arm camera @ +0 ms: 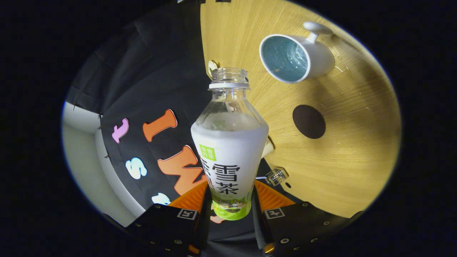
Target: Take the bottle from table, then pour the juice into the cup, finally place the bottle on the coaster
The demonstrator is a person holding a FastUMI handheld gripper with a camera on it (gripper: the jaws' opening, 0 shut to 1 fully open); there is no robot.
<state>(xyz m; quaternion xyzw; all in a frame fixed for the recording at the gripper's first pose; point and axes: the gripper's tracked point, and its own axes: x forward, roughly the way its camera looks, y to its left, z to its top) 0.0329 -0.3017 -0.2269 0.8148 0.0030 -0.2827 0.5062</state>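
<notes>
A: Gripper (230, 200) has the bottle (229, 157) pinched low on the label, one finger each side, both pressing in. Jaws closed down to bottle width, nothing else in them.

B: Cap?

A: Off. Open neck (229, 76) points straight ahead, away from the fingers. Bottle's long axis runs fwd along the fingers, mouth at the far end.

B: And the whole scene's rolled over. Wooden table (357, 150) sits off to the right side, so I'd say the bottle's being tipped, not upright.

A: Agreed, looks like pour phase. Mug (298, 57), white w/ a bluish inside, lies beyond the bottle mouth and off to the right of it. Not lined up yet, clear gap between the neck and the mug rim.

B: So that's the relation that counts: mouth has to swing right and fwd to get over the mug opening.

A: Yep. Liquid level sits at abt the shoulder, near the neck, so a spill on the table is the risk if it tips more before it's over the rim.

B: Coaster?

A: Dark round coaster (309, 121), on the table, nearer the fingers than the mug, right of the bottle. Bare, waiting for the last step.
</notes>
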